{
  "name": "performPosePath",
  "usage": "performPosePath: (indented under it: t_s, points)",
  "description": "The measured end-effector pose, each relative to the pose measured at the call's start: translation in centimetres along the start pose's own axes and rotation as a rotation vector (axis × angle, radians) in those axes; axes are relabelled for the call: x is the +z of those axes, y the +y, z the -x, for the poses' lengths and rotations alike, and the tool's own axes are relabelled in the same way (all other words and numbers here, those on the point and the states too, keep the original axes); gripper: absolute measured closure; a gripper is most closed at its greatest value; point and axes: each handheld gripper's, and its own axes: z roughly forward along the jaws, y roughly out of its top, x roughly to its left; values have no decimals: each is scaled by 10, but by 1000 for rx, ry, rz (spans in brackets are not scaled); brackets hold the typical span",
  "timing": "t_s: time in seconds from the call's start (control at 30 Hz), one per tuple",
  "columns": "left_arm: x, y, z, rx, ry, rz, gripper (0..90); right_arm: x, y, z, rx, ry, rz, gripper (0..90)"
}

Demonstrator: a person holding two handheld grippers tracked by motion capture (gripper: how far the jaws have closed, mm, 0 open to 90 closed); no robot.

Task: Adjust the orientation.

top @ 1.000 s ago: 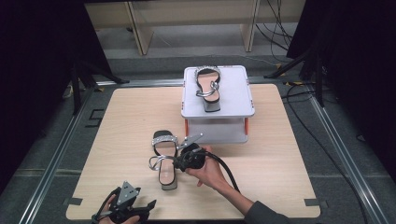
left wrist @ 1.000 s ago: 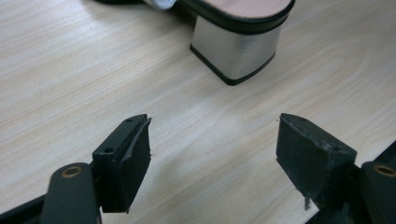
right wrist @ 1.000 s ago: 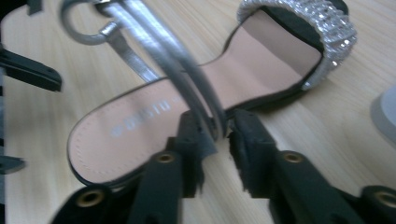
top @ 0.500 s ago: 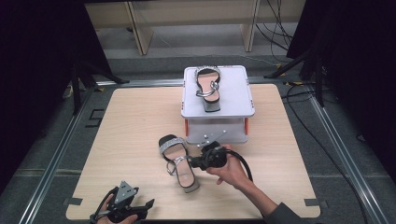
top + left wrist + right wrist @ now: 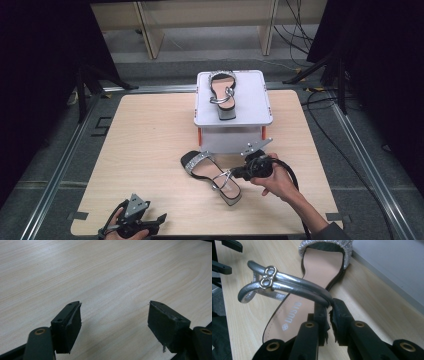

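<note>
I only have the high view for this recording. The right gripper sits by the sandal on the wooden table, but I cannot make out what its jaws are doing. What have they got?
Observer: The right gripper is shut on the silver ankle strap of the black sandal with the beige insole.
Operator: Which part of the strap?
Observer: The jaws pinch the two strap bands together at one end; the round silver buckle sits farther along, free of the jaws.
Operator: And the left gripper at the table's near edge?
Observer: The left gripper is open with nothing between its jaws, above bare light wooden table.
</note>
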Motion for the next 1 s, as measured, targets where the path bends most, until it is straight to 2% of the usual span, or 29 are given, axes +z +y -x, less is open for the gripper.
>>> performPosePath:
  t_s: [0.03, 0.07, 0.13, 0.17, 0.27, 0.3, 0.37, 0.4, 0.43, 0.47, 0.5, 0.57, 0.63, 0.73, 0.83, 0.93, 0.97, 1.0]
  points:
    - [0, 0, 0, 0, 0, 0, 268, 0, 0, 0, 0, 0, 0, 824]
    - [0, 0, 0, 1, -2, 2, 268, 1, 1, -2, -28, -10, 2, 811]
    - [0, 0, 0, 0, -1, 5, 268, 1, 2, -3, -29, -12, -6, 786]
    - [-1, 0, 0, 0, 0, 6, 268, 0, 2, -3, -6, -12, -26, 757]
    - [0, 0, 0, -6, -11, 12, 267, -7, 3, -1, 45, 15, -26, 617]
    - [-1, 0, 0, 6, -10, 15, 266, -14, 5, -2, 59, 2, -25, 576]
    - [-2, 1, 2, -4, -22, 14, 265, -17, 6, -4, 66, -12, -14, 545]
    - [0, 1, 1, 13, -5, 8, 266, -32, 11, -7, 62, -30, 21, 489]
    - [0, 1, 1, 20, -10, 11, 266, -36, 14, -9, 76, -21, 34, 463]
    - [0, 1, 1, 21, -10, 10, 266, -41, 18, -11, 69, -23, 55, 448]
    - [0, 1, 1, 18, -10, 12, 266, -45, 24, -13, 58, -39, 82, 444]
    - [0, 1, 1, 22, -8, 11, 266, -46, 33, -17, 76, -57, 98, 418]
    - [0, 1, 1, 16, -14, 16, 266, -40, 45, -19, 54, -78, 115, 394]
    - [-1, 1, 1, 10, -15, 7, 266, -23, 62, -24, 78, -78, 80, 361]
    - [-1, 0, 1, 9, -14, 13, 266, -1, 77, -28, 44, -93, 46, 349]
    - [-1, 0, 1, 14, -7, 16, 266, 18, 86, -30, 30, -113, 12, 346]
    - [-1, 1, 1, 15, -7, 14, 266, 22, 88, -32, 38, -105, 3, 349]
    - [-2, 1, 1, 17, -8, 15, 266, 28, 89, -31, 9, -112, 0, 353]
